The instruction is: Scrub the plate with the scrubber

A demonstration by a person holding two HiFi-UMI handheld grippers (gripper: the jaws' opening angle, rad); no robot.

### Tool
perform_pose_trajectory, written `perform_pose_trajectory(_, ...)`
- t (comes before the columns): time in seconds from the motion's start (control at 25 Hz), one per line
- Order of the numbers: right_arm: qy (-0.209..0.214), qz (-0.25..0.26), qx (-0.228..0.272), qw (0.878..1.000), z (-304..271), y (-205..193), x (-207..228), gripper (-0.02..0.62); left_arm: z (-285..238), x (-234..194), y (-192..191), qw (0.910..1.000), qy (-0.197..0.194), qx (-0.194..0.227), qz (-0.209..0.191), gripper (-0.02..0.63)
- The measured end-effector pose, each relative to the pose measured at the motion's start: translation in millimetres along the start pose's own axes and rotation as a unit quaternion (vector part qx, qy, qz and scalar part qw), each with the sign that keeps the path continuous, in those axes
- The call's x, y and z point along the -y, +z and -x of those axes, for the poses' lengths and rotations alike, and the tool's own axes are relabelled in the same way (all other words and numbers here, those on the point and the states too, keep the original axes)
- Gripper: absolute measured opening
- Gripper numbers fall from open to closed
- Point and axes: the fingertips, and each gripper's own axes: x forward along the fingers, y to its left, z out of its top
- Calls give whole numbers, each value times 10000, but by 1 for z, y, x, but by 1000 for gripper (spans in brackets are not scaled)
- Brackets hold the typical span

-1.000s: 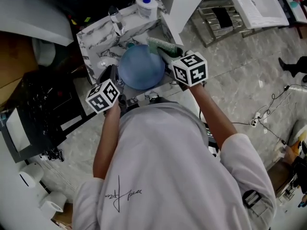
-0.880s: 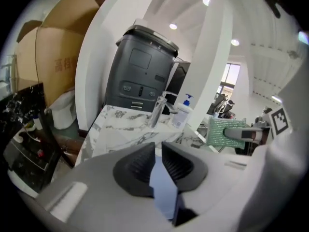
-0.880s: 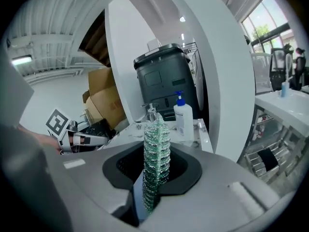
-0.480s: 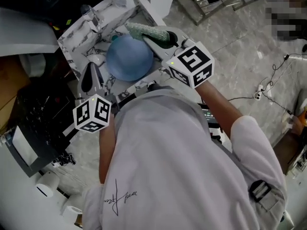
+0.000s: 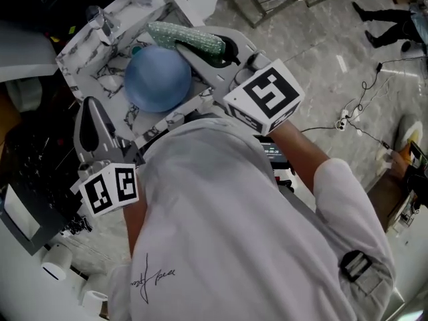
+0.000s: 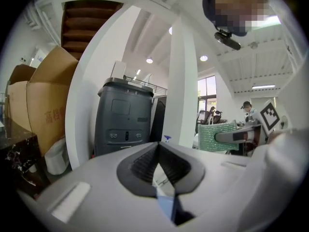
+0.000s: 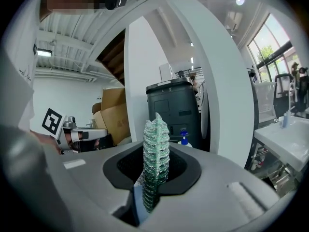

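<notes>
Right tongs [image 5: 208, 45] clench the scrubber [image 5: 180, 35] beside the plate [image 5: 157, 79]; left tongs [image 5: 87, 112] closed, empty; scrubbing seemingly not under way.

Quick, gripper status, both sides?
Left gripper: shut, nothing between its jaws.
Right gripper: shut on the green scrubber.

White short-sleeved shirt [image 5: 227, 233], small black script on it. Pale grey left gripper [image 6: 158, 146] and right gripper [image 7: 155, 153], dark-padded, each with 1 white cube [image 5: 264, 97] of black square markers.
</notes>
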Motion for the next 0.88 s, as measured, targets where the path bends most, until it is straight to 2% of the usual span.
perform_pose_trajectory(0.24,140,2,-6,9999,4,5,-5,55,6,4,15,9999,31,148,84,54)
perform_pose_trajectory(0.48,306,40,-4,9995,10,10,-8,55,7,10,15,10000,44,35,64,54)
perform_pose_trajectory(0.88,350,-16,-39,9994,14,12,-9,55,4,15,18,9999,-43,-91,-72,53)
